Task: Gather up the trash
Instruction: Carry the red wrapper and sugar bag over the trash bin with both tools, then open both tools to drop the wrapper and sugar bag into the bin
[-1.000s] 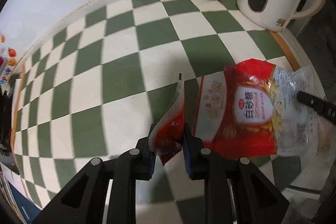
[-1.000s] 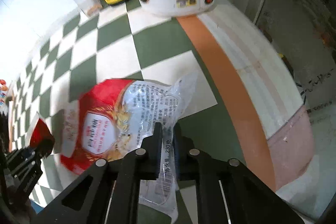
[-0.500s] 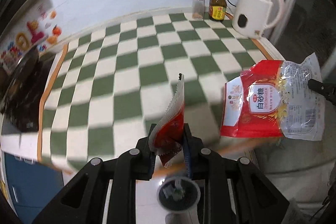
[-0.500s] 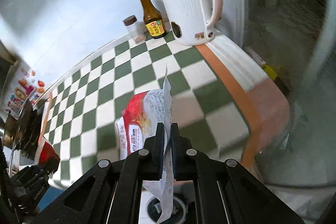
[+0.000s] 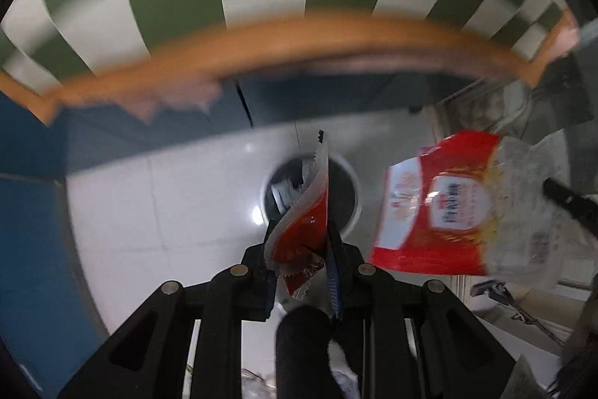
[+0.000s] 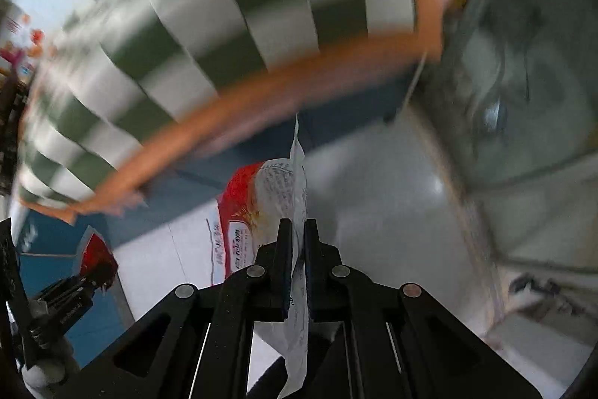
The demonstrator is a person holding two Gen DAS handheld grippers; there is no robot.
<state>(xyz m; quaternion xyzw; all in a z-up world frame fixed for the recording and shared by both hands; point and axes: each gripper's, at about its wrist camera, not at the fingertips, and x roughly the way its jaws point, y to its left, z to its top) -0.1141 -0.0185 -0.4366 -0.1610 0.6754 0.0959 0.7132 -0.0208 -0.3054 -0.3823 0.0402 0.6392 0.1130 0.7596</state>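
Red sachet in left claw | sugar bag in right claw

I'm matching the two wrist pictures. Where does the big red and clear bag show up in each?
Left wrist: big red and clear bag at right, apart from the gripper.
Right wrist: centre, pinched in the right gripper.
Shared landmark: the orange counter edge.

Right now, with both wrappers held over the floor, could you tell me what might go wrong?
1. The small red sachet hangs over the round bin; the big sugar bag is off to its side and could miss.
2. The right gripper pinches only the bag's thin clear edge, which may slip.
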